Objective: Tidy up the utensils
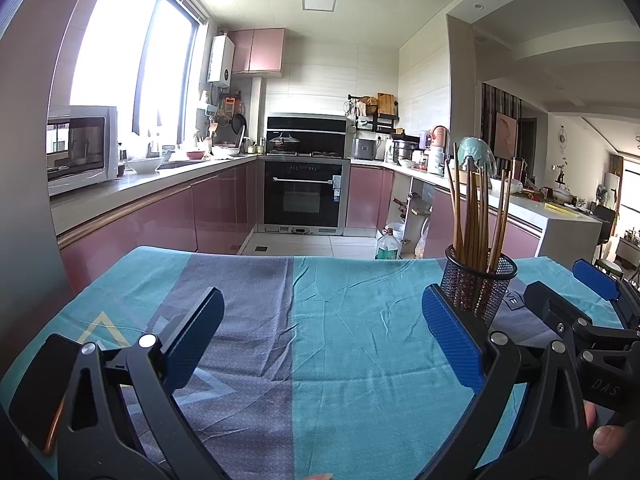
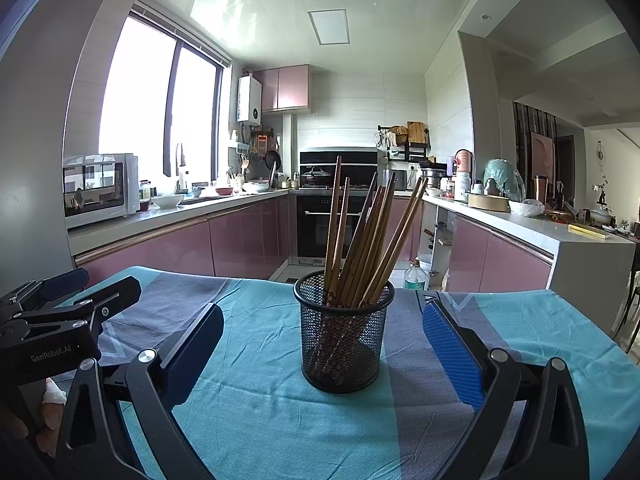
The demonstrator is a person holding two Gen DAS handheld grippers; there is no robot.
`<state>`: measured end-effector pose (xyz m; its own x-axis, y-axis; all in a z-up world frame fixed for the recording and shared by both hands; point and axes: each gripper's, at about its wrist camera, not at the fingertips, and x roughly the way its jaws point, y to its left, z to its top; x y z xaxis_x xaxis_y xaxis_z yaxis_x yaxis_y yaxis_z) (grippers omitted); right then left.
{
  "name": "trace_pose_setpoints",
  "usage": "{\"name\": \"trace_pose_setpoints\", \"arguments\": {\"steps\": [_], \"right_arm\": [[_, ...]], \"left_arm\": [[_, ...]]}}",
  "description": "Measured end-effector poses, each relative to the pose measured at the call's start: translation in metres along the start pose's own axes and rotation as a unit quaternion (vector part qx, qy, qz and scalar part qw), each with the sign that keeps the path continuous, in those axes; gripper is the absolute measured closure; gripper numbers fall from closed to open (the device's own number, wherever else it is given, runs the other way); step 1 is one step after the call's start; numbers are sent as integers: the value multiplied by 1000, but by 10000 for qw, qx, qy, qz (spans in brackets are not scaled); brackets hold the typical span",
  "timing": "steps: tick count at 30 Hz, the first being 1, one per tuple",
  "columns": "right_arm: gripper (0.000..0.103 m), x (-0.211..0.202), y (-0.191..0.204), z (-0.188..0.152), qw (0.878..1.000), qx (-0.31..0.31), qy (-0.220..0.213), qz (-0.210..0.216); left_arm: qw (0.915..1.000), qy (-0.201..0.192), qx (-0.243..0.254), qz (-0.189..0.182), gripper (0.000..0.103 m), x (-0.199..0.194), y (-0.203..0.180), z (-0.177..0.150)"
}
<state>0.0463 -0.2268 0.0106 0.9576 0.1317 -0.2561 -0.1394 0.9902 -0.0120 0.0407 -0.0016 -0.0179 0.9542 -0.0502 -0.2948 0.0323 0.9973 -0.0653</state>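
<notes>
Pointing straight at the cup: right gripper [image 2: 322, 354], jaws wide, holding nothing
Chopsticks [image 2: 362, 240]: standing tall in the mesh cup [image 2: 344, 340]
Left gripper [image 1: 322, 344]: jaws wide too; cup off to its right

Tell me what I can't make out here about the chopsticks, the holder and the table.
- Chopsticks: lower ends blurred behind the black mesh holder in the right wrist view; an exact count isn't possible.
- Holder base in the left wrist view: hidden by the left tool, its right finger in front.
- Tablecloth: near edge cut off by the frame in both views; the table beneath is covered.
</notes>
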Motion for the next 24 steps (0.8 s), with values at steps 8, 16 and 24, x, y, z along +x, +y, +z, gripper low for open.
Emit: {"name": "trace_pose_setpoints", "arguments": {"steps": [8, 16, 24], "right_arm": [[6, 0, 1, 0, 10000, 7, -5, -11], [7, 0, 2, 0, 10000, 2, -27, -21], [6, -2, 2, 1, 10000, 32, -51, -32]], "left_arm": [[10000, -7, 18, -9, 6, 0, -1, -2], [10000, -11, 8, 0, 6, 0, -2, -2], [10000, -9, 5, -4, 6, 0, -1, -2]]}}
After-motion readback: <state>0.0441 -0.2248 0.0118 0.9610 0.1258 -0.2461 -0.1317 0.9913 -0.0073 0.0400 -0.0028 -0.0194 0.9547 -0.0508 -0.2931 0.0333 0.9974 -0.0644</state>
